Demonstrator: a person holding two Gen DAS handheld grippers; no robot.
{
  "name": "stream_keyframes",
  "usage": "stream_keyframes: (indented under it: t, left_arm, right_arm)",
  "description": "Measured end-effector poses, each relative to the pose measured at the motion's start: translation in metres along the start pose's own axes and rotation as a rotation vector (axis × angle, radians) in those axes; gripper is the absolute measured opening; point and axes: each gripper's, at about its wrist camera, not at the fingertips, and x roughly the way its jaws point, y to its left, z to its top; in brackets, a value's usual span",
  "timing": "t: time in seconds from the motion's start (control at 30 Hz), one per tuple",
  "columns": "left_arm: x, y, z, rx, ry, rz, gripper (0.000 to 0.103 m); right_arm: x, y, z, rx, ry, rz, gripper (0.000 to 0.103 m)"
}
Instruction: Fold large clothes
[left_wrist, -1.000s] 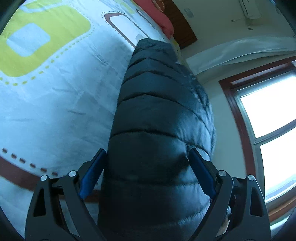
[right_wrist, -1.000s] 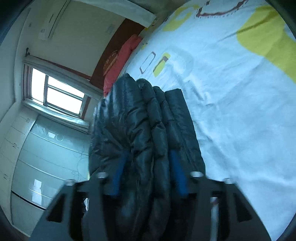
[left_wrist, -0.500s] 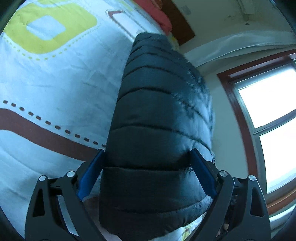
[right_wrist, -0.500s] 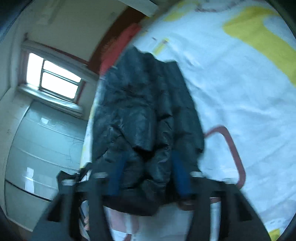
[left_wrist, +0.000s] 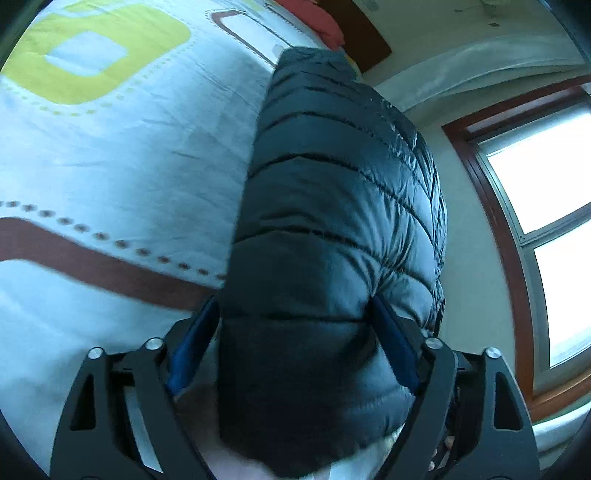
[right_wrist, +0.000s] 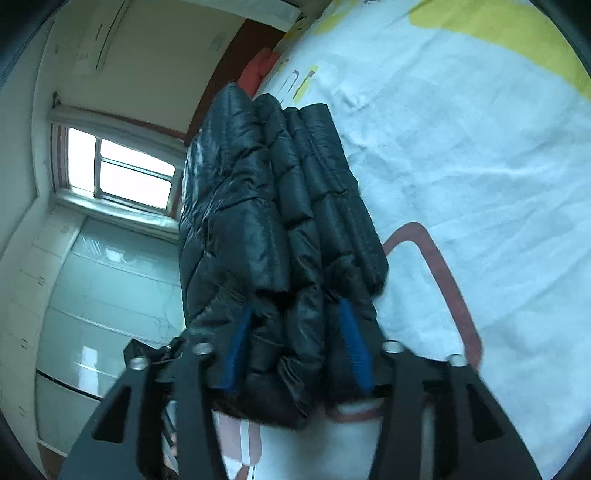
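Left wrist view, bedspread (left_wrist: 122, 155): pale blue cloth fills the left part, printed with a yellow-green rounded shape, dotted lines and a brown band.
Left wrist view, jacket (left_wrist: 332, 229): a dark quilted puffer jacket, folded into a thick bundle, runs up the middle from between the fingers toward the far end of the bed.
Left wrist view, left hand-held gripper (left_wrist: 293, 332): jaws stand wide, and they have just been closing a little; the jacket bundle sits between them. The blue pads (left_wrist: 393, 339) lie against both flanks of the bundle and dent the padding, so the grip is on the jacket.
Left wrist view, pose: the fingers point forward and downward along the bundle.
Left wrist view, window (left_wrist: 543, 206): bright panes in a reddish-brown frame at the right edge.
Right wrist view, wardrobe (right_wrist: 99, 295): glossy pale doors at the left, under a second window (right_wrist: 118, 170).
Right wrist view, jacket (right_wrist: 280, 221): the same bundle seen from its open side, several quilted layers stacked edge to edge, lying on the bedspread (right_wrist: 472, 155) near the bed's edge.
Right wrist view, right hand-held gripper (right_wrist: 295, 343): jaws about half apart, having just been opening; jacket layers are between them. The blue pads (right_wrist: 352, 343) are pressed into the folds on both sides, so it holds the jacket.
Right wrist view, pose: the fingers point forward and somewhat down; the near edge is blurred.
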Motion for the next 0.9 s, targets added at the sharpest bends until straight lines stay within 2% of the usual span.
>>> stream_keyframes:
  t: [0.07, 0.23, 0.4, 0.47, 0.6, 0.63, 0.7, 0.77, 0.83, 0.9]
  left_arm:
    - [-0.016, 0.006, 0.001, -0.026, -0.027, -0.004, 0.085]
    - [-0.034, 0.015, 0.030, -0.103, -0.114, -0.049, 0.090]
    - [-0.009, -0.004, 0.078, -0.131, -0.150, -0.103, 0.090]
    - [0.009, -0.012, 0.092, -0.140, -0.148, -0.088, 0.090]
    - [0.037, -0.007, 0.105, -0.242, -0.157, -0.038, 0.090]
    - [0.043, -0.006, 0.104, -0.259, -0.154, -0.020, 0.090]
    - [0.055, 0.000, 0.102, -0.281, -0.139, -0.008, 0.089]
    - [0.063, 0.000, 0.099, -0.275, -0.136, 0.006, 0.082]
    - [0.065, -0.004, 0.098, -0.250, -0.152, 0.037, 0.077]
    - [0.071, -0.006, 0.097, -0.222, -0.167, 0.066, 0.077]
  right_arm:
    - [-0.013, 0.004, 0.003, -0.014, -0.008, -0.023, 0.069]
    - [-0.028, 0.026, 0.032, -0.058, -0.079, -0.014, 0.069]
    - [0.007, 0.058, 0.091, -0.088, -0.146, 0.003, 0.069]
    - [0.030, 0.066, 0.113, -0.090, -0.156, -0.009, 0.069]
    - [0.069, 0.063, 0.134, -0.060, -0.140, -0.050, 0.069]
    - [0.075, 0.060, 0.135, -0.054, -0.142, -0.067, 0.068]
    - [0.085, 0.051, 0.136, -0.028, -0.150, -0.085, 0.046]
    - [0.090, 0.039, 0.135, 0.013, -0.148, -0.064, 0.037]
    - [0.094, 0.034, 0.132, 0.014, -0.155, -0.063, 0.034]
    - [0.095, 0.027, 0.128, 0.025, -0.163, -0.042, 0.032]
